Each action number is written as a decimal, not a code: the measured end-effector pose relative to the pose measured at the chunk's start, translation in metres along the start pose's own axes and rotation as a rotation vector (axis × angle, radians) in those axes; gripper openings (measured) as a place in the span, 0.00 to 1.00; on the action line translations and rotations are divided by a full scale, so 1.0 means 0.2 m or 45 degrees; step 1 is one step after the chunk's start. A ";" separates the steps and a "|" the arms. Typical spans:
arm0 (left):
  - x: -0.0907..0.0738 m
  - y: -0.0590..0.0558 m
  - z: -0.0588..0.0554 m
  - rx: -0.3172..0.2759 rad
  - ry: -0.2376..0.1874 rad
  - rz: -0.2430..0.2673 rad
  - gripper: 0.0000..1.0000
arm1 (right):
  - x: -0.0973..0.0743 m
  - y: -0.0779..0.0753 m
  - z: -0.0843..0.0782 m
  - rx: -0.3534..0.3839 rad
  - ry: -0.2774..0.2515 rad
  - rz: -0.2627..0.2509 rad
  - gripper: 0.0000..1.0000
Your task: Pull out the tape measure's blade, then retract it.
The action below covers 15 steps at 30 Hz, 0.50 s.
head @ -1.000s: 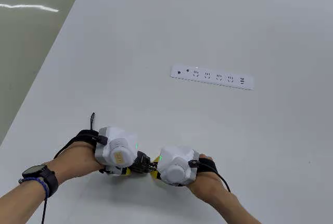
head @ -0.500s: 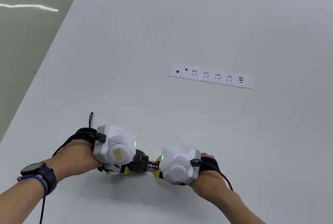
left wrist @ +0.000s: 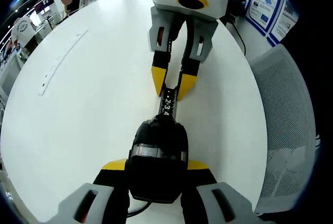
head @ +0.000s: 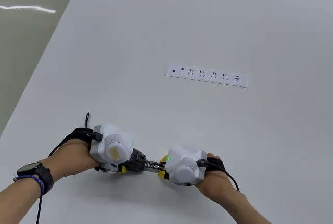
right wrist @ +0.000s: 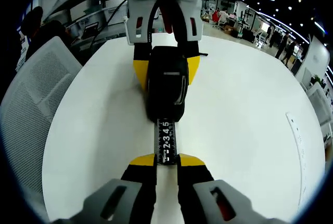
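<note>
Black plastic tape-measure case (left wrist: pixel 157 146) clamped in left gripper (left wrist: pixel 156 165); numbered black blade (right wrist: pixel 166 140), pinched by right gripper (right wrist: pixel 166 160), now drawn farther out: extension progressing.

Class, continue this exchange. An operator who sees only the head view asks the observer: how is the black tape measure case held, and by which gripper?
Observer: The left gripper holds the black tape measure case between its yellow-tipped jaws, one on each side.
Operator: And the blade?
Observer: The right gripper pinches the black numbered blade between its yellow jaw tips.
Operator: How much is out?
Observer: Numerals 2 to 5 show between the case and those jaws.
</note>
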<state>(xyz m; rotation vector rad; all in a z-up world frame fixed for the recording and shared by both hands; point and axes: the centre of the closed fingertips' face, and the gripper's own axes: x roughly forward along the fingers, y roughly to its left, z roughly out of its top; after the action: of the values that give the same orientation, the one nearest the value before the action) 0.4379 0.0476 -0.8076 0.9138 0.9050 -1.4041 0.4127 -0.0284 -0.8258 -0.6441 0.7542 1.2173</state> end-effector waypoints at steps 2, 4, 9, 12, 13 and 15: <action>0.00 0.00 0.00 0.000 0.000 0.000 0.35 | 0.00 0.00 0.00 0.000 -0.001 0.000 0.13; 0.00 0.00 0.00 0.000 0.001 0.000 0.35 | 0.00 0.00 0.00 -0.001 -0.001 -0.001 0.13; 0.00 0.00 0.00 -0.001 0.009 -0.004 0.35 | -0.04 0.00 -0.05 0.009 -0.002 -0.009 0.13; 0.00 0.00 0.00 -0.002 0.010 -0.004 0.35 | -0.05 0.00 -0.05 0.009 0.000 -0.009 0.13; 0.00 0.00 0.00 -0.002 0.010 -0.004 0.35 | -0.05 0.00 -0.05 0.009 0.000 -0.009 0.13; 0.00 0.00 0.00 -0.002 0.012 -0.004 0.35 | -0.05 0.00 -0.06 0.010 0.001 -0.008 0.13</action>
<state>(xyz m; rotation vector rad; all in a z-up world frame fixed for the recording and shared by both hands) 0.4380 0.0473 -0.8079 0.9190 0.9149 -1.4027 0.4084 -0.0441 -0.8248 -0.6400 0.7566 1.2076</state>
